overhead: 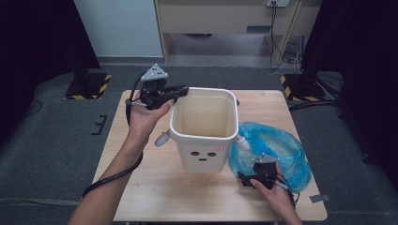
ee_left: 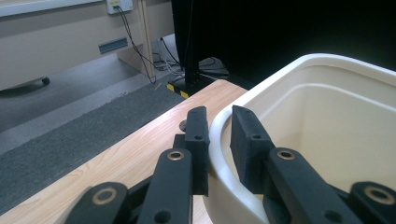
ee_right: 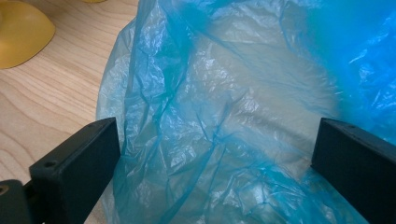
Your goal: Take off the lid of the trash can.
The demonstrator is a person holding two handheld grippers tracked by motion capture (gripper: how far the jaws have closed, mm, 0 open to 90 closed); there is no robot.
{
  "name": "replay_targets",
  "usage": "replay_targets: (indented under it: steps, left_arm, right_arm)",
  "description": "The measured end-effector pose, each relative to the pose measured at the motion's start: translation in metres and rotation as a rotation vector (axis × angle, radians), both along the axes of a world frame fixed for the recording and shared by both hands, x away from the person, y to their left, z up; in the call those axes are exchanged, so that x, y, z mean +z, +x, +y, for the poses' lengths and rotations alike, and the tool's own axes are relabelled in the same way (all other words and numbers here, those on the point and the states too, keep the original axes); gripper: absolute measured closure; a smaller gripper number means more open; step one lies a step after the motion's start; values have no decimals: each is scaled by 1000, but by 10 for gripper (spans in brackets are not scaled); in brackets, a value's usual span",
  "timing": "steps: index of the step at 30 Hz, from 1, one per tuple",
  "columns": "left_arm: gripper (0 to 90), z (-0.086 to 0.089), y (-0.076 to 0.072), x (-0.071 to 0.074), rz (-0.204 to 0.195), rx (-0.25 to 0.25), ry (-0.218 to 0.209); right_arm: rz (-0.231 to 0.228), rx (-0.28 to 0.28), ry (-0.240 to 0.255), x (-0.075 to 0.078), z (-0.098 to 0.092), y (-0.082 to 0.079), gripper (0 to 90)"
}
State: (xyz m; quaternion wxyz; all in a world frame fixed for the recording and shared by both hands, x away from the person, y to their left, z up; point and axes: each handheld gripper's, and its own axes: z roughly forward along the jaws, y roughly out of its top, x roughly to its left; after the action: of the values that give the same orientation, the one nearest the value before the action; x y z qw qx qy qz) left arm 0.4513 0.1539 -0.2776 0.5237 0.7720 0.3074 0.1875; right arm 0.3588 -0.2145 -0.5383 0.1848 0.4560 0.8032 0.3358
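Note:
A cream plastic bin (overhead: 204,140) with a small face on its front stands upright and empty in the middle of the wooden table (overhead: 150,197). My left gripper (overhead: 182,91) sits at the bin's far left rim (ee_left: 217,140), shut on it, one jaw outside the wall and one inside. A crumpled blue plastic bag (overhead: 281,145) lies on the table to the right of the bin. My right gripper (overhead: 256,168) rests at the bag's near edge. Its jaws stand wide open over the blue film (ee_right: 219,116), not pressing it.
Small pale arm-like knobs (overhead: 162,139) stick out from the bin's sides. A yellowish rounded part (ee_right: 21,32) shows at the right gripper view's upper left. Dark stands with striped bases (overhead: 87,86) flank the table's far corners, and cables (overhead: 281,47) trail on the floor behind.

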Motion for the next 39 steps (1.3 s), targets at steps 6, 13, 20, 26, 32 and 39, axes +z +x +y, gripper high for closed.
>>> replay_targets:
  steps: [6, 13, 20, 26, 32, 39]
  left_arm:
    - [771, 1, 1, 1, 4, 5, -15]
    - [771, 2, -1, 7, -4, 6, -42]
    - [771, 1, -2, 12, -17, 9, -30]
    - [770, 0, -3, 16, -27, 9, -29]
    - [770, 1, -5, 19, -30, 9, -45]
    - [770, 3, -6, 23, -34, 10, -50]
  right_arm:
    - [0, 0, 0, 0, 0, 0, 13]
    - [3, 0, 1, 0, 0, 0, 13]
    - [5, -3, 4, 0, 0, 0, 13]
    - [5, -2, 4, 0, 0, -1, 13]
    - [6, -4, 4, 0, -1, -1, 13]
    - [5, -2, 4, 0, -1, -1, 13]
